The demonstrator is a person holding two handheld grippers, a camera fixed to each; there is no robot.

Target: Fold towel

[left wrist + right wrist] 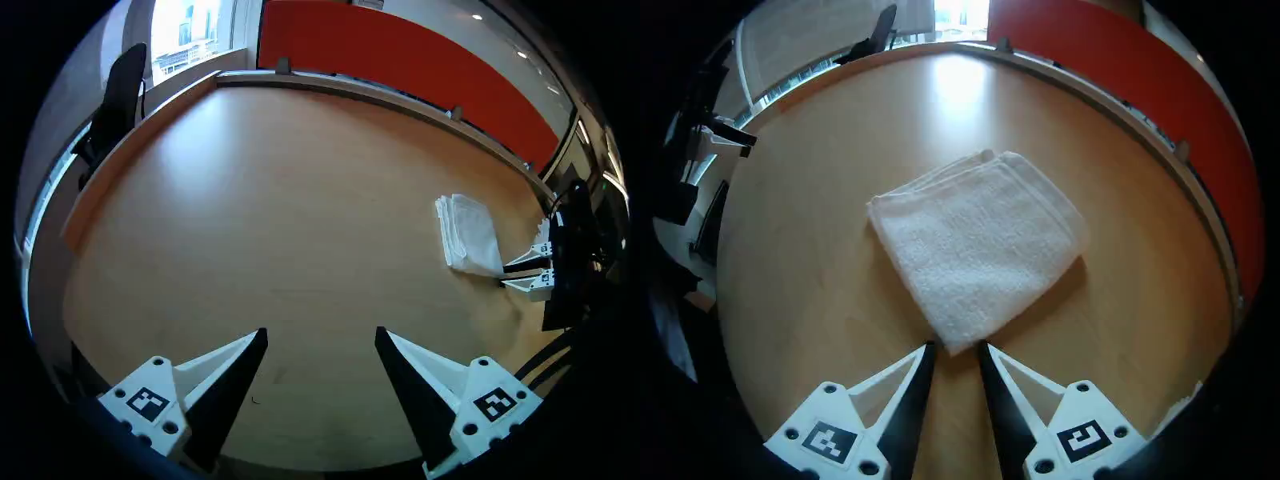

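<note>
We're looking at the towel (980, 240) lying flat on the wooden surface (800, 240), already folded into a compact stack of several layers. The right tool (954, 346) is sitting at the towel's nearest corner, fingers drawn close together with the corner tip between them. We're not able to tell whether they're pinching it or just flanking it. The left tool (320, 330) is hanging released, fingers spread wide, well apart from the towel and over bare wood.

We're judging the step in hand to be either one more fold or a final squaring-up from that corner. To do it well:
- We're wanting the grip to take every layer at the corner, not just the top one, or the stack fans out.
- We're keeping the lift low and carrying the corner straight across to the towel's far edge.
- We're bringing the left tool in beside the towel to pin the opposite side, since the wood is looking slick.

Count: we're seeing one towel, two tools, one surface, one office chair (116, 104) far beyond the towel, and one red wall panel (400, 64) behind it.
</note>
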